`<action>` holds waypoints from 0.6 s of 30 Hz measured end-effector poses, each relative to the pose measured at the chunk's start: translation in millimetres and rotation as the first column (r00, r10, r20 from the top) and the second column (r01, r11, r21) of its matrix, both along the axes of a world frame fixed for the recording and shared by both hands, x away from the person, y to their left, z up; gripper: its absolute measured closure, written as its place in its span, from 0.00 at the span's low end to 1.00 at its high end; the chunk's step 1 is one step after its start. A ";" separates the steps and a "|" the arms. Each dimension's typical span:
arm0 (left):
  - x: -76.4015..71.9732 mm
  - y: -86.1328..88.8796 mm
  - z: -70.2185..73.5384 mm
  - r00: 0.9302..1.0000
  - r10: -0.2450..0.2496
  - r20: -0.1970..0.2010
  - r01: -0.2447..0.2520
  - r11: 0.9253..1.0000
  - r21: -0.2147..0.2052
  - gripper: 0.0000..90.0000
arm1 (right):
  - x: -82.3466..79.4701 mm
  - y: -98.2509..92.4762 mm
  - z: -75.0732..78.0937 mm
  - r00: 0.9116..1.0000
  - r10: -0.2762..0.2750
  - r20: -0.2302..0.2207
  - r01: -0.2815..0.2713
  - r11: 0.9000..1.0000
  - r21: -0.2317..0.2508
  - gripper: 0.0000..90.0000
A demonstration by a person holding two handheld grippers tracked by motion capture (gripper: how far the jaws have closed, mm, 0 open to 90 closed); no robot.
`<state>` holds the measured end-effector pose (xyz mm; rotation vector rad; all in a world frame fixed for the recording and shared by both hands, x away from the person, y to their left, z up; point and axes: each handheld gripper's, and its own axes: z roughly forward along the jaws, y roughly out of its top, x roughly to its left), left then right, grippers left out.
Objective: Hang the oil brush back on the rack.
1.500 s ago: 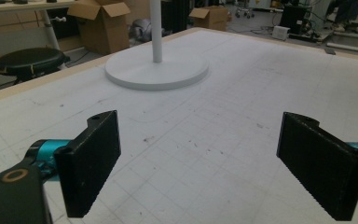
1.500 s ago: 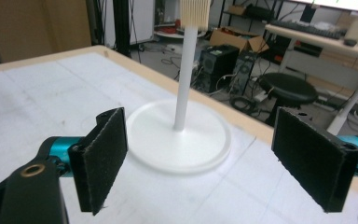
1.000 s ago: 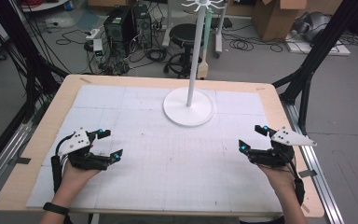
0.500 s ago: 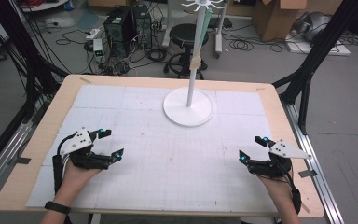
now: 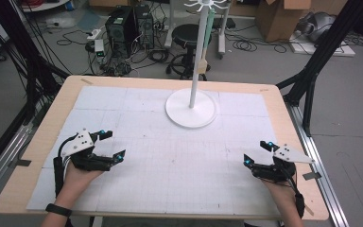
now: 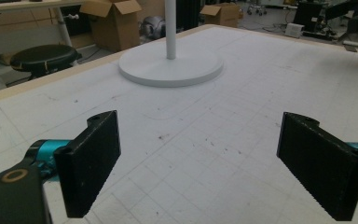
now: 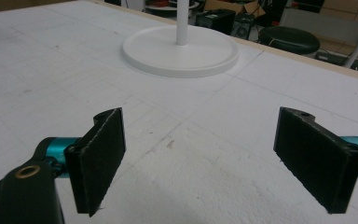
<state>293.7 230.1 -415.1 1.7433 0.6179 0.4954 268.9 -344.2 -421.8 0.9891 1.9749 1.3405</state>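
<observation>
Both tools, left tool (image 5: 112, 144) and right tool (image 5: 257, 152), rest wide open and empty on the white gridded surface (image 5: 179, 156); I'd judge the next move a reach toward the white round-based pole stand (image 5: 191, 108).

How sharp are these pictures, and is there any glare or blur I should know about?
High view: even light, soft detail, no glare on the white stand. Left gripper view: left gripper jaws sharp, background boxes blurry. Right gripper view: right gripper crisp, mat washed out bright.

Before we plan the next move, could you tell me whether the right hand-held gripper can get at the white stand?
Probably yes: the right hand-held gripper is open, with bare mat between it and the white stand.
</observation>
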 end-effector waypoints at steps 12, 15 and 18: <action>-1.2 0.8 0.6 1.000 0.001 0.003 -0.001 1.000 0.004 0.15 | 2.3 0.8 -1.6 1.000 0.000 0.007 0.000 1.000 -0.004 0.18; -1.7 0.6 0.6 1.000 -0.001 0.002 0.001 1.000 0.007 0.15 | 2.6 1.8 -1.9 1.000 0.002 0.002 -0.002 1.000 -0.004 0.18; -2.3 0.8 1.0 1.000 -0.002 0.004 0.002 1.000 0.008 0.15 | 3.7 2.1 -2.2 1.000 0.009 0.005 -0.009 1.000 -0.005 0.18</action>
